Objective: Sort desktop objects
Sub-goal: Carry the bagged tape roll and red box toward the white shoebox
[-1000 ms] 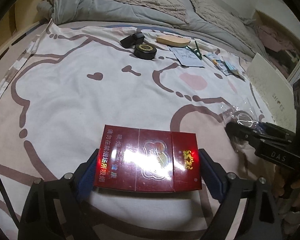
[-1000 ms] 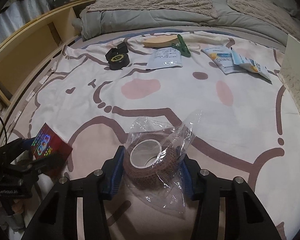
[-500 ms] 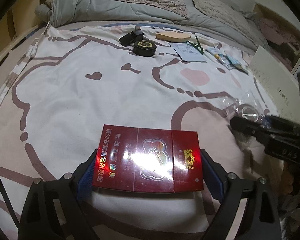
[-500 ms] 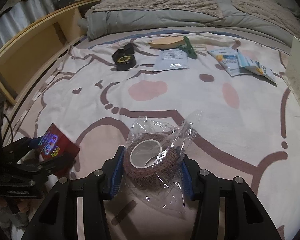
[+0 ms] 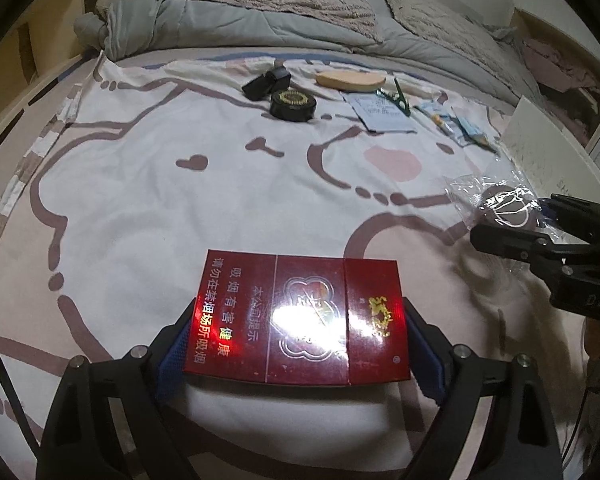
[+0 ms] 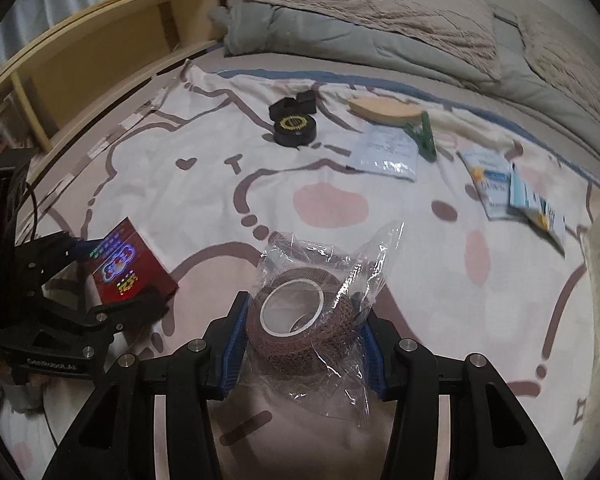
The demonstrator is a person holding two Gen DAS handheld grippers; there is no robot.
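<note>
Left gripper closing on red cigarette pack, right gripper clamping bagged tape roll

the middle of the cartoon-print blanket lies bare, a wide open stretch between the near edge and the far row of things. that far row blocks the back: a black box touching a round black tin, a tan oval pad, a green clip on a paper packet, then two blue sachets. a white board walls the right side (tilted up), and a wooden shelf runs along the left. gaps show between tin and packet.
</note>
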